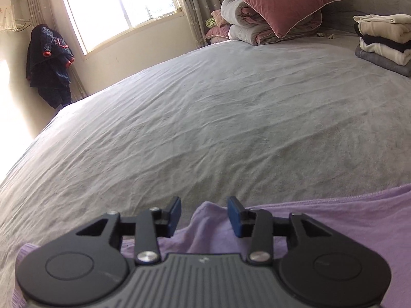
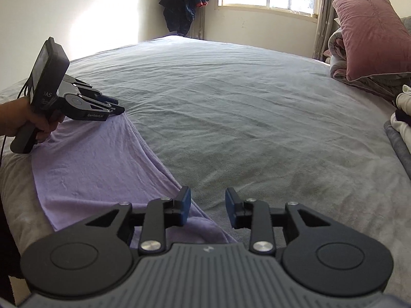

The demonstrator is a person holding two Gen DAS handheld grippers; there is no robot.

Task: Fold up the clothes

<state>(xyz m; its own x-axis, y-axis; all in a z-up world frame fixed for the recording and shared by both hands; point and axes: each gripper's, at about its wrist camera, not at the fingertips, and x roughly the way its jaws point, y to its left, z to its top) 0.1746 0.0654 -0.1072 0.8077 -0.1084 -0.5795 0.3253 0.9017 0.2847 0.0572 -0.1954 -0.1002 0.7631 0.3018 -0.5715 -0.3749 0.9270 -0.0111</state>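
Your left tongs and right tongs both stand spread, gripping nothing, over the lilac garment lying flat at the near edge of the grey bed.

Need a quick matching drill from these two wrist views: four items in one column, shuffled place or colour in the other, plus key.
Column 1:
1. lilac garment
2. pink pillow
3. folded clothes stack
4. dark jacket

Column 2:
A. hanging in the room's corner, beside the window
B. spread at the bed's near edge, under both grippers
C. on top of rolled bedding
D. piled on the bed near its head, cream, black and grey layers

Pairs: 1-B, 2-C, 3-D, 4-A
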